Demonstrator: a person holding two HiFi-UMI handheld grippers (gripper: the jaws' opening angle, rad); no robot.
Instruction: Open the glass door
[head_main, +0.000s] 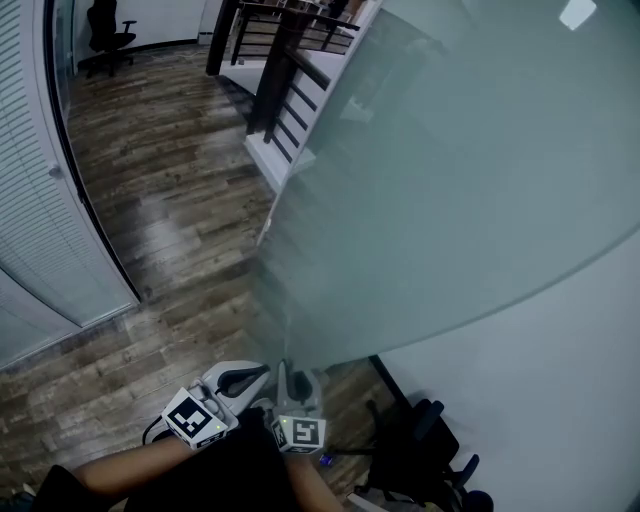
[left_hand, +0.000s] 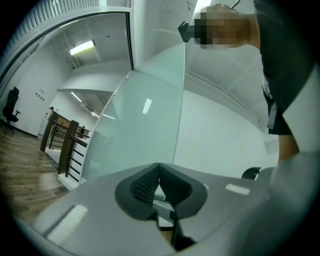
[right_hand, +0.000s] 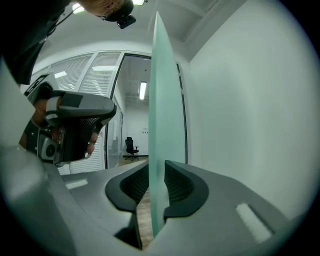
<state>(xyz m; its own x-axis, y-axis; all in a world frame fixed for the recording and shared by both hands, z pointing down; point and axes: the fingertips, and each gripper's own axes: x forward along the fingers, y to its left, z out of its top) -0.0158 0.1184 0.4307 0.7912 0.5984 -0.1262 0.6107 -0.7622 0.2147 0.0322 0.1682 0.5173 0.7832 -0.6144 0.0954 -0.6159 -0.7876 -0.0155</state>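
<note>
The frosted glass door (head_main: 450, 180) stands ajar and fills the upper right of the head view. Its free edge comes down to my two grippers at the bottom centre. In the right gripper view that edge (right_hand: 161, 100) runs upright between the pads of my right gripper (right_hand: 156, 182), which press on it from both sides. My left gripper (left_hand: 159, 181) is shut with nothing between its pads. It sits just left of the door edge (left_hand: 145, 135), beside the right gripper (head_main: 297, 380). The left gripper (right_hand: 80, 125) also shows in the right gripper view, held in a hand.
A white wall (head_main: 540, 380) lies right of the door. A dark office chair (head_main: 420, 450) stands close by at the lower right. Blinds behind a dark frame (head_main: 30, 220) line the left side. Ahead are a wood floor (head_main: 170, 200), a dark railing (head_main: 285, 70) and another chair (head_main: 108, 35).
</note>
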